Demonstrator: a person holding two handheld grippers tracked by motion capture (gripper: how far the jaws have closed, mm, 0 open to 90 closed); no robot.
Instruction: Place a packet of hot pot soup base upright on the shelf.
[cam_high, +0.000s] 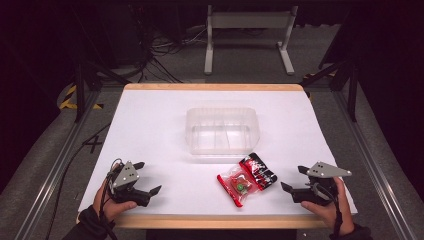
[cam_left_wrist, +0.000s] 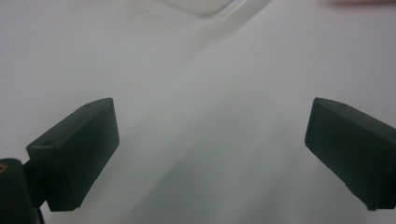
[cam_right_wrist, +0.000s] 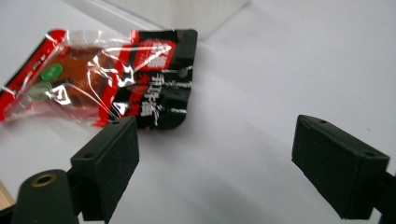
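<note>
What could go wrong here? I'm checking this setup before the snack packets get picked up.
The two snack packets overlap, so the open right gripper might drag both along when it closes on one. Their crinkly wrap could slip from the pads. The clear container looks light and sits just behind them; a bump could push it across the table.

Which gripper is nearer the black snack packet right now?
Right. The right gripper sits just beside the black snack packet, jaws open, not touching; the left gripper is far off across the table.
</note>
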